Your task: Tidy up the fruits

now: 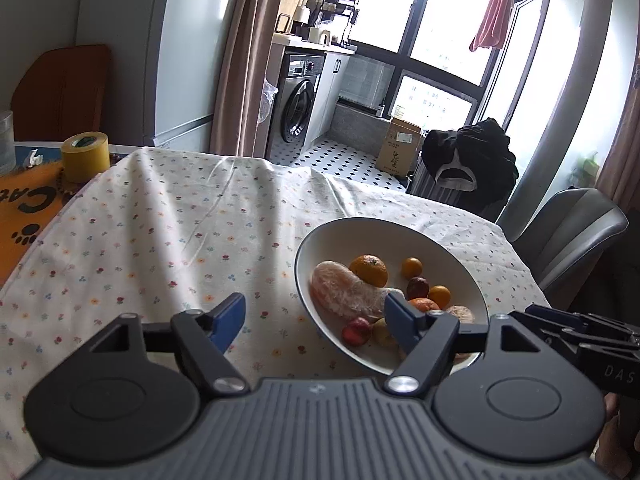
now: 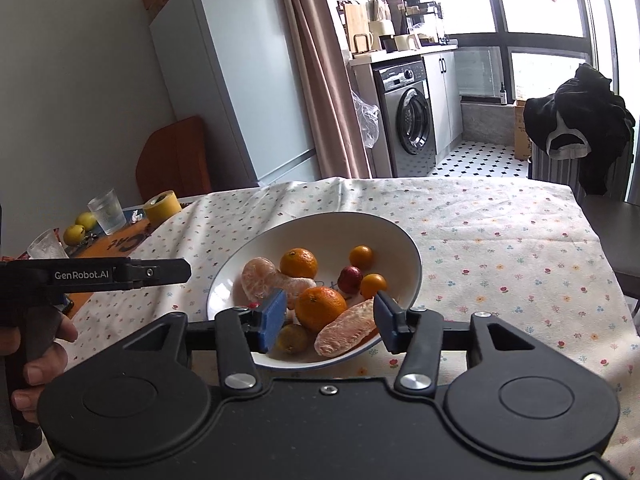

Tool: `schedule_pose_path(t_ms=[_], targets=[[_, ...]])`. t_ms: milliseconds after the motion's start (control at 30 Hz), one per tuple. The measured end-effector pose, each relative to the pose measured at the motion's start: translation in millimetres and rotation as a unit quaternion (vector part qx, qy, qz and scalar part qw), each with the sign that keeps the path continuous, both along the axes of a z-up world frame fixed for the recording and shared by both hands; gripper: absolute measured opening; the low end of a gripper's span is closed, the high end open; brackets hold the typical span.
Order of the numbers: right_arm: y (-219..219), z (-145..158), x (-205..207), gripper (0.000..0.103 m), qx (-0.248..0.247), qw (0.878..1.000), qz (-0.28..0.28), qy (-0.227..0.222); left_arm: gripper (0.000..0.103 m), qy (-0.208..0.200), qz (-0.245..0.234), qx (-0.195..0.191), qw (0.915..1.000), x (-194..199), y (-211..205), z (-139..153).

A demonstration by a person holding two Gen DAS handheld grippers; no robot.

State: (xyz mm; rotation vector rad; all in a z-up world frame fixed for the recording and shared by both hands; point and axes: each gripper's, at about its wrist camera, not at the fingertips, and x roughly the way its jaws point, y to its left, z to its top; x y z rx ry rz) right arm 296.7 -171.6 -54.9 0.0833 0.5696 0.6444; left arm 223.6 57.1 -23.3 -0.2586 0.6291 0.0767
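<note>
A white bowl (image 2: 392, 232) on the floral tablecloth holds fruit: two oranges (image 2: 322, 307), peeled citrus pieces (image 2: 346, 332), small kumquats (image 2: 361, 256) and a dark red fruit (image 2: 350, 279). My right gripper (image 2: 326, 322) is open over the bowl's near rim, its jaws either side of the front orange without touching it. In the left wrist view the bowl (image 1: 340, 232) sits to the right. My left gripper (image 1: 314, 320) is open and empty, its right fingertip over the bowl's left rim, its left one over the cloth.
A yellow tape roll (image 1: 85, 156), glasses (image 2: 106, 210) and two yellow fruits (image 2: 80, 228) stand on an orange mat at the table's left. A grey chair (image 1: 576, 232) is at the right, a clothes-draped chair (image 2: 576, 120) behind the table.
</note>
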Motion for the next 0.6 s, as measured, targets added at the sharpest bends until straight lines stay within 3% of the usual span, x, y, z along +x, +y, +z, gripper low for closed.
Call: schedule_pose_path(t_ms=[200, 267, 367, 600], targets=[[-5, 9, -12, 0.07, 0.006, 1.0, 0.011, -0.007, 0.084, -0.008, -0.001, 0.005, 1.0, -20, -1, 7], [-8, 12, -14, 0.084, 0.008, 1.0, 0.006, -0.006, 0.087, -0.01, -0.008, 0.007, 0.9999, -25, -4, 11], [-13, 15, -19, 0.095, 0.015, 1.0, 0.002, -0.004, 0.094, -0.019, -0.019, 0.012, 0.9996, -34, -8, 17], [-28, 25, -33, 0.103, 0.027, 1.0, 0.003, -0.004, 0.098, -0.024, -0.019, 0.007, 0.9995, -53, -12, 30]])
